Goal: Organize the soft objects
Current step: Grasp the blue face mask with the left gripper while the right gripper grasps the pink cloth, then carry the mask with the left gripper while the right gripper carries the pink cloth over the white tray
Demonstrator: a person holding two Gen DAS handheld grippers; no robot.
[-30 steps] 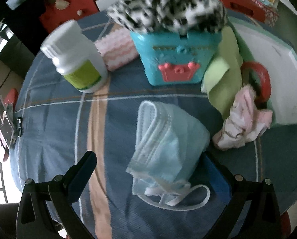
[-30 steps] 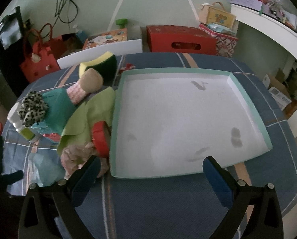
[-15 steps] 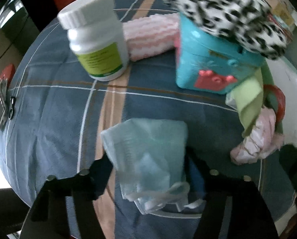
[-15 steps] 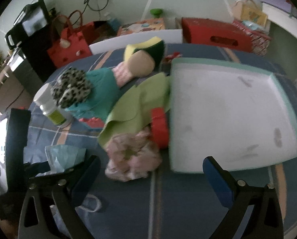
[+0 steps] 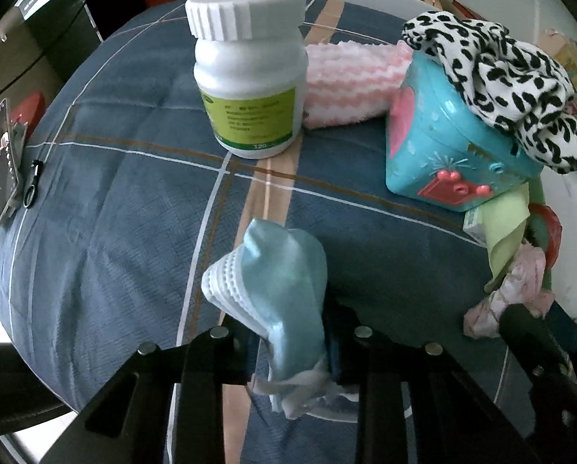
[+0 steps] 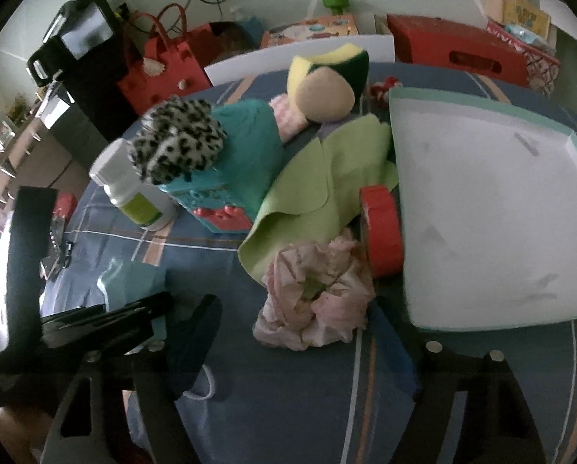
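My left gripper (image 5: 290,342) is shut on a light blue face mask (image 5: 280,278) and holds it just above the blue checked tablecloth; the mask also shows in the right wrist view (image 6: 133,282). My right gripper (image 6: 300,332) is open, with a crumpled pink cloth (image 6: 315,294) between its fingers. A green cloth (image 6: 327,178), a black-and-white spotted scrunchie (image 6: 176,147) on a teal toy box (image 6: 242,162), a pink striped towel (image 5: 350,81) and a beige puff (image 6: 327,94) lie around.
A white pill bottle (image 5: 249,65) stands behind the mask. A red tape roll (image 6: 381,228) leans on a white tray with a green rim (image 6: 404,201) at the right. A yellow-green sponge (image 6: 338,65) sits far back. Red bags and boxes stand beyond the table.
My left gripper closed on the face mask and lifted it, bunching it upright. My right gripper moved left and closed in around the pink cloth.
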